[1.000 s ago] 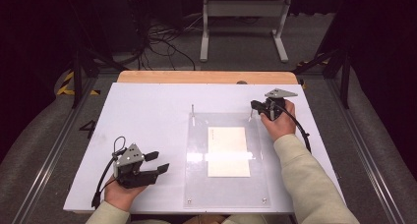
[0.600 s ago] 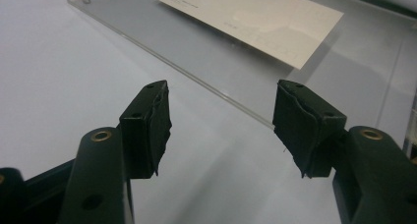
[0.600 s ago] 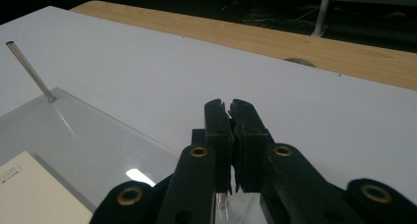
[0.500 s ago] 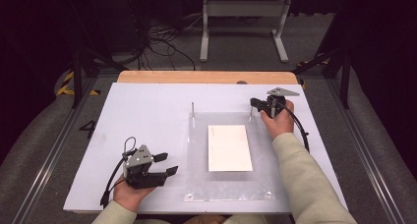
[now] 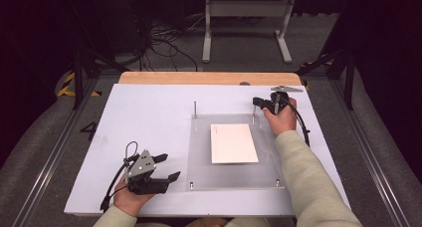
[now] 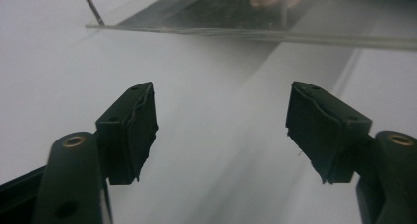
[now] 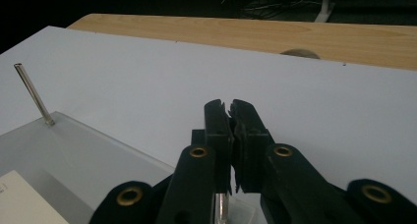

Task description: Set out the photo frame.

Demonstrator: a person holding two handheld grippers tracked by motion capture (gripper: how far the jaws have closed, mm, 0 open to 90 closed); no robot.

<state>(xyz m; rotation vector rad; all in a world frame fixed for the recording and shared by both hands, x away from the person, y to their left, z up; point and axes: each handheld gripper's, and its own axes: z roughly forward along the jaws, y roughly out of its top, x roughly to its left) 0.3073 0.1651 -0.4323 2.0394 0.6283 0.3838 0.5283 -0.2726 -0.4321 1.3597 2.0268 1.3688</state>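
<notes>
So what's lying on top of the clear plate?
A white sheet of paper lies flat on the clear plate, between two thin upright pins at its far corners. Whether anything lies beneath the paper cannot be seen.

Open jaws of the left gripper [image 6: 221,130] over bare white table [image 6: 59,62].
Black pads [image 6: 130,130] standing wide apart after just opening further, nothing between them. Ahead, edge of a clear plate [image 6: 255,35] lying flat on the table, reflecting darkly; thin metal pin [image 6: 91,5] rising at its left corner; blurred fingertip-like shape at the top edge.
</notes>
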